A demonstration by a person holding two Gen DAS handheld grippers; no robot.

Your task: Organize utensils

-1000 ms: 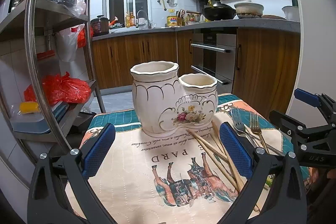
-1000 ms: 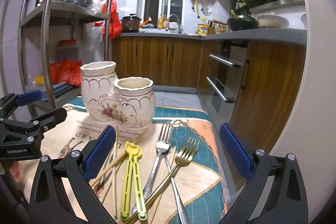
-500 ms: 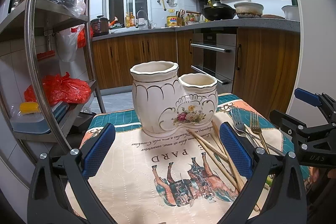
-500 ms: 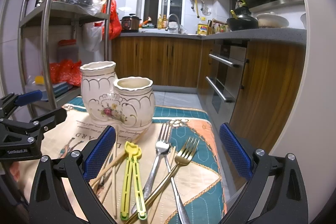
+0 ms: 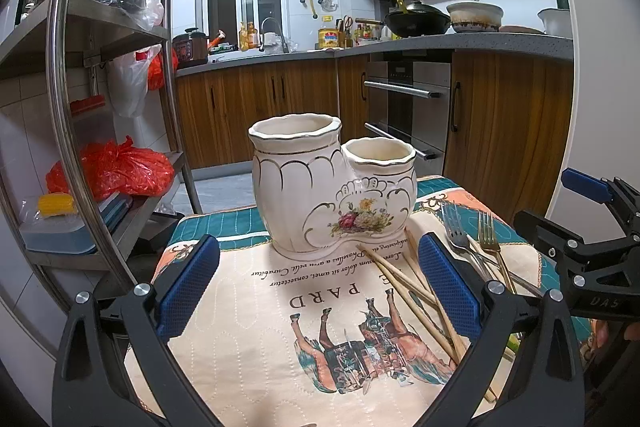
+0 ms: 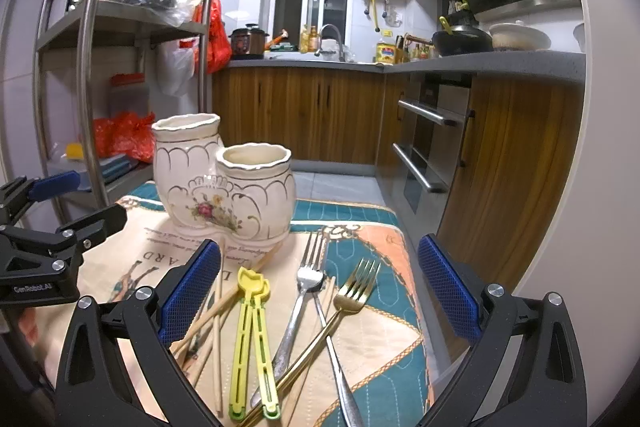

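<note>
A cream ceramic utensil holder (image 5: 334, 187) with two cups stands upright at the centre of the frame on a printed tablecloth (image 5: 256, 311). Wooden chopsticks (image 6: 216, 311), yellow tongs (image 6: 252, 339) and forks (image 6: 316, 291) lie loose at lower centre. The left gripper (image 5: 318, 291) and right gripper (image 6: 318, 293) both gape wide, holding nothing.
</note>
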